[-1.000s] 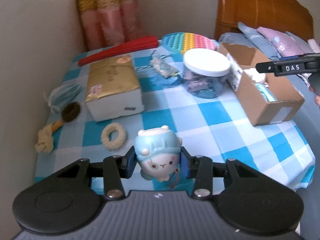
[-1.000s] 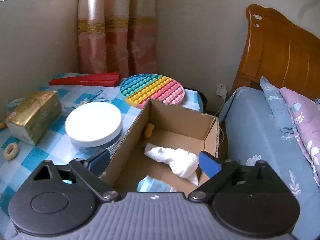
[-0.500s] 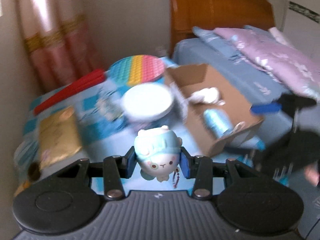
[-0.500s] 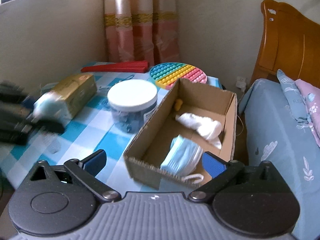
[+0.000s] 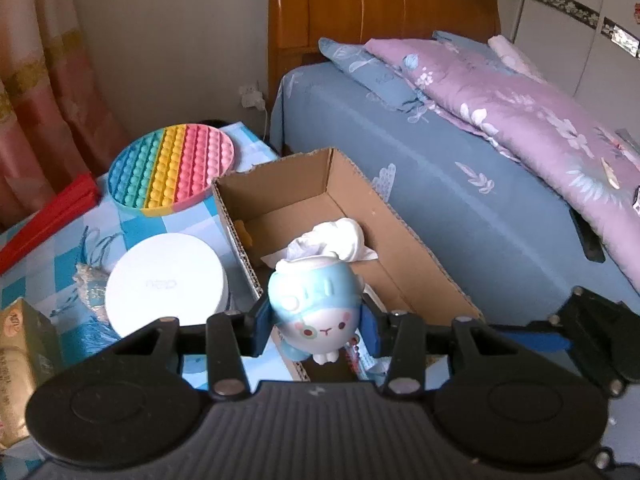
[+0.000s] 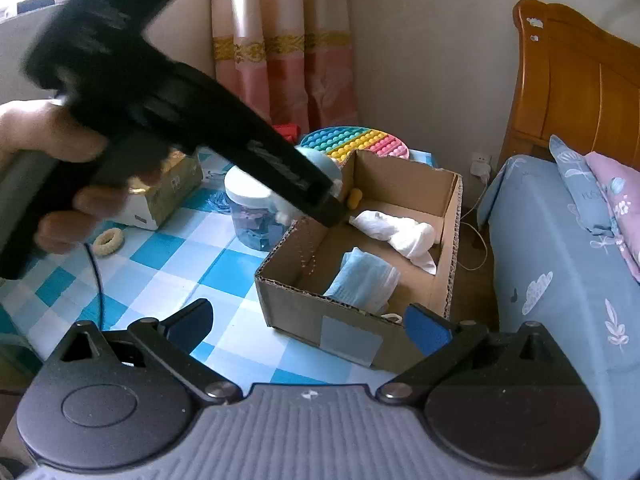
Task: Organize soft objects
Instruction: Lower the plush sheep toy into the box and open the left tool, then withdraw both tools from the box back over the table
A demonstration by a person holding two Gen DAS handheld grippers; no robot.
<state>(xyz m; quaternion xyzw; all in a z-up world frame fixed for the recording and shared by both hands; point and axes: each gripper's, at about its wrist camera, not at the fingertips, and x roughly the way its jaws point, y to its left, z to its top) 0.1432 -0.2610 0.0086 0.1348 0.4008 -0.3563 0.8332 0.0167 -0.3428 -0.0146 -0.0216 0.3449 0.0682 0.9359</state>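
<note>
Left wrist view: at the left edge a gold packet is lying on the checked desk, with a white-lidded jar beside it and a rainbow pop mat at upper left. At centre the blue plush figure is being clamped between the blue pads of the left tool, over the near end of the cardboard box. A white cloth is lying inside the box. A bed is filling the right.

Right wrist view: at upper left the left tool is being held by a hand over the box's left wall. A blue mask is lying in the box. Along the bottom, the right tool is being kept wide apart, with nothing gripped.
</note>
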